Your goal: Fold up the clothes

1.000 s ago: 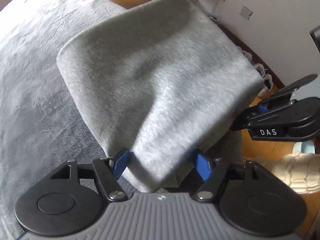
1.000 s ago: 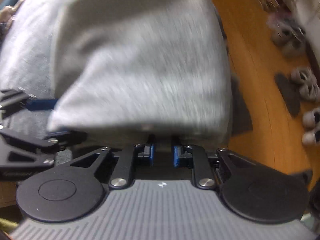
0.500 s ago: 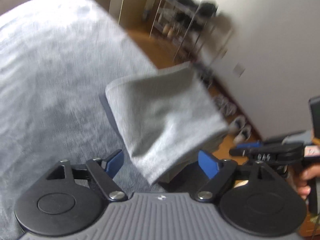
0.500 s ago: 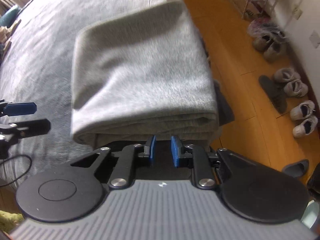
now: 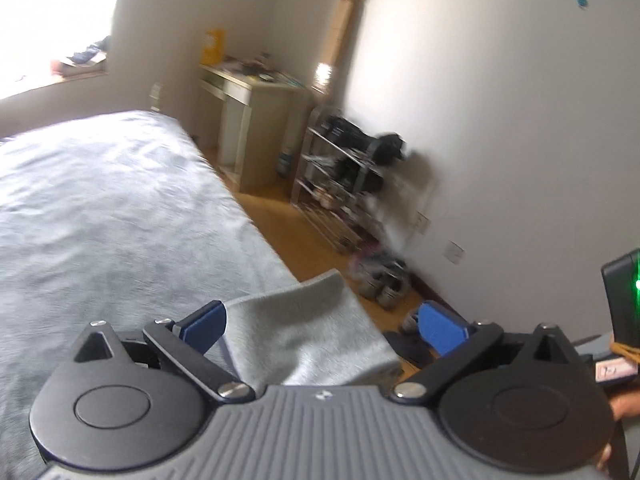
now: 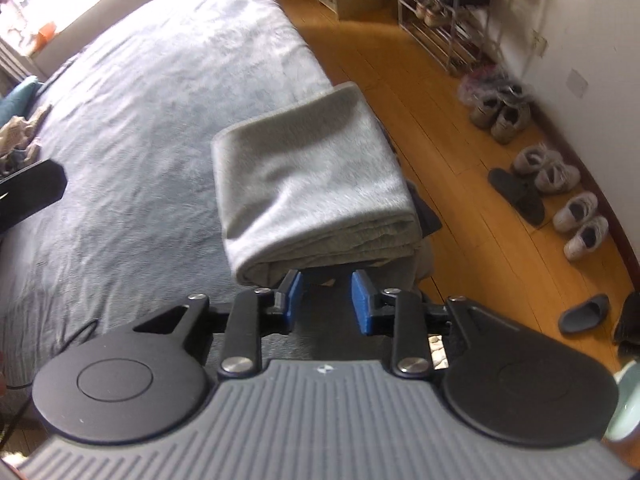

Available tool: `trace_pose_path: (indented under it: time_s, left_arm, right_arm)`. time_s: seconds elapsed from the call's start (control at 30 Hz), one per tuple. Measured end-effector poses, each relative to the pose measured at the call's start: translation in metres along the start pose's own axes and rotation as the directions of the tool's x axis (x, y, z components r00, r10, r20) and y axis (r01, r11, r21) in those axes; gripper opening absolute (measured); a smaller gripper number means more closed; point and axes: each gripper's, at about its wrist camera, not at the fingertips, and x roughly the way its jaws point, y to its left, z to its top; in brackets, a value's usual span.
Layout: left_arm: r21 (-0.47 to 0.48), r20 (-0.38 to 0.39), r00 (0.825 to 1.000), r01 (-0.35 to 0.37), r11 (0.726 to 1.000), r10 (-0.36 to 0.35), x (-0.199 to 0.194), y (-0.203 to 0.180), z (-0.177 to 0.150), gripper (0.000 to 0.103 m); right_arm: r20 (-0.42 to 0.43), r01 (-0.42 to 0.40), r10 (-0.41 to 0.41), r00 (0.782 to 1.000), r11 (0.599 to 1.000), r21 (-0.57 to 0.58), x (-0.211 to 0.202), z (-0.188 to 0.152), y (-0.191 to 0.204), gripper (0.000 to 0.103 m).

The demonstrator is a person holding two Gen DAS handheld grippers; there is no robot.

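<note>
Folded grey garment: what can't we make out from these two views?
- Folded grey garment, garment type: only folded layers show in either view.
- Its near edge in the left wrist view: hidden behind the left gripper body; jaws opening, pads clear.
- Dark item beneath: mostly covered by the garment.
- Right gripper: jaws opening, nothing between the pads.
- Shoe rack contents: motion-blurred.

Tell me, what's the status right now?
Left hand-held gripper wide open, right hand-held gripper opening, both empty. Folded grey garment resting at bed edge. Nothing in the way.

Black claws (image 6: 326,300), blue pads (image 6: 362,306)
</note>
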Motion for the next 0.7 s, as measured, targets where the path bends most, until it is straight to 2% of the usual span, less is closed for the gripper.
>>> trace_pose_path:
  time_s: [0.1,0.17,0.37,0.47,0.57,0.7]
  left_arm:
    - [-0.046,0.063,0.994,-0.082,0.996,0.085,-0.024,-0.012,0.007,0.103]
    - [-0.061,0.101,0.984,-0.143,0.988,0.148,-0.036,-0.024,0.012,0.103]
    - [-0.125,0.084,0.971,-0.211,0.969,0.223,-0.052,-0.061,0.029,0.103]
    - [-0.137,0.110,0.954,-0.265,0.954,0.280,-0.057,-0.078,0.035,0.103]
    - [-0.146,0.120,0.931,-0.326,0.934,0.344,-0.061,-0.090,0.040,0.103]
    - [-0.098,0.039,0.946,-0.318,0.943,0.323,-0.059,-0.104,0.050,0.103]
  right_arm:
    - [0.037,-0.038,0.039,0.999,0.999,-0.031,-0.012,0.003,0.000,0.039]
    - [0.065,-0.060,0.064,0.996,0.997,-0.056,-0.016,0.006,-0.003,0.041]
    - [0.065,-0.124,0.133,0.989,0.983,-0.135,-0.029,0.012,-0.017,0.041]
    - [0.081,-0.147,0.159,0.984,0.980,-0.134,-0.036,0.010,-0.026,0.050]
    - [0.067,-0.153,0.166,0.984,0.973,-0.173,-0.040,0.009,-0.028,0.052]
    - [0.075,-0.131,0.152,0.985,0.963,-0.235,-0.051,0.010,-0.022,0.058]
